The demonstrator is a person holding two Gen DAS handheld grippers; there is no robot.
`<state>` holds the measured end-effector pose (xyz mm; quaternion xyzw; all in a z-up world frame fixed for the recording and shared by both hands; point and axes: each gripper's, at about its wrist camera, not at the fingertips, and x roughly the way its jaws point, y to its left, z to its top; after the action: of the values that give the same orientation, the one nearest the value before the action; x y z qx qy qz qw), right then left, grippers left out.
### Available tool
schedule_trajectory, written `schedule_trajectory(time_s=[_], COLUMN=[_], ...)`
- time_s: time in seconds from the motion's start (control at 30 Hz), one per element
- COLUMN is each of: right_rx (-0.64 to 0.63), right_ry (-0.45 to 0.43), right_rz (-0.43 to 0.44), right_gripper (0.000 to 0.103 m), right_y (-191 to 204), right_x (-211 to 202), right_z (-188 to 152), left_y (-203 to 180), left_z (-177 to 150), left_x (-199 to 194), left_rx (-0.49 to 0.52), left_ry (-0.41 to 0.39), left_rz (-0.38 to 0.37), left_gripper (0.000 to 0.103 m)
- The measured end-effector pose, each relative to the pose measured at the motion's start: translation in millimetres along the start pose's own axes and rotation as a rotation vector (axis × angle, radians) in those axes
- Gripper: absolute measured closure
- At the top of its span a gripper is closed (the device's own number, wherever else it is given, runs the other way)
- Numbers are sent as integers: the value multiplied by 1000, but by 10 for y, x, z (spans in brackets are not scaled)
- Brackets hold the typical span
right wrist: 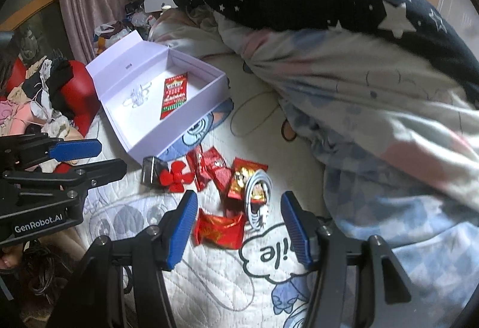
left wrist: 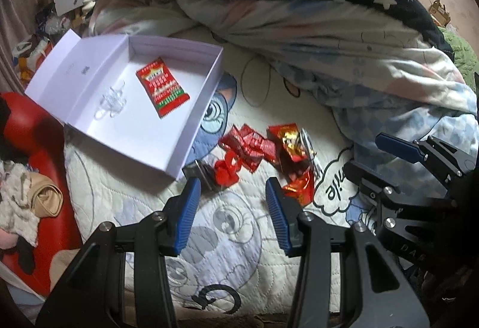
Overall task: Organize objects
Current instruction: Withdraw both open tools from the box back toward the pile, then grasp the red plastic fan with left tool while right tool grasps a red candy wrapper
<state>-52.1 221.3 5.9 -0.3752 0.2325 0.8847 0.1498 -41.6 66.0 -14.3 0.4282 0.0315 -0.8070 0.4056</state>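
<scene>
A white lidded box [left wrist: 196,115] [right wrist: 182,130] lies open on the bed, holding a red snack packet [left wrist: 163,87] [right wrist: 174,94] and a clear plastic piece [left wrist: 110,102] [right wrist: 136,96]. In front of it lies a loose pile: a red flower bow [left wrist: 226,171] [right wrist: 175,176] beside a small clear case [left wrist: 200,175] [right wrist: 150,168], several red packets [left wrist: 251,148] [right wrist: 214,169], a gold-and-red packet [left wrist: 288,142] [right wrist: 241,181], a coiled white cable [left wrist: 310,149] [right wrist: 257,199] and a crumpled red packet [left wrist: 299,191] [right wrist: 220,227]. My left gripper [left wrist: 232,196] [right wrist: 76,148] is open just short of the bow, holding nothing. My right gripper [right wrist: 239,209] [left wrist: 398,146] is open, its fingers on either side of the crumpled packet and the cable, not pressing on them.
The quilted cartoon bedsheet [left wrist: 227,226] [right wrist: 215,274] is the working surface. A bunched duvet [left wrist: 329,37] [right wrist: 359,73] rises behind and to the right of the pile. A red chair with clothes [left wrist: 45,178] [right wrist: 74,94] stands left of the bed.
</scene>
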Motion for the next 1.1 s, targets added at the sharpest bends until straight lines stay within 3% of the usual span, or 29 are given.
schedule_trajectory(time_s=[0.63,1.1], right_rx=[40,93], right_ry=[102,154], right_rz=[34,88], right_gripper=[38,37], right_y=[-89,-136], right_x=[573,963], right_z=[-337,-418], left_y=[72,116], left_z=[-193,-162], left_x=[601,966], left_rx=[-105,-131], left_ry=[140,160], left_rz=[-65,-102], left_gripper=[59,59])
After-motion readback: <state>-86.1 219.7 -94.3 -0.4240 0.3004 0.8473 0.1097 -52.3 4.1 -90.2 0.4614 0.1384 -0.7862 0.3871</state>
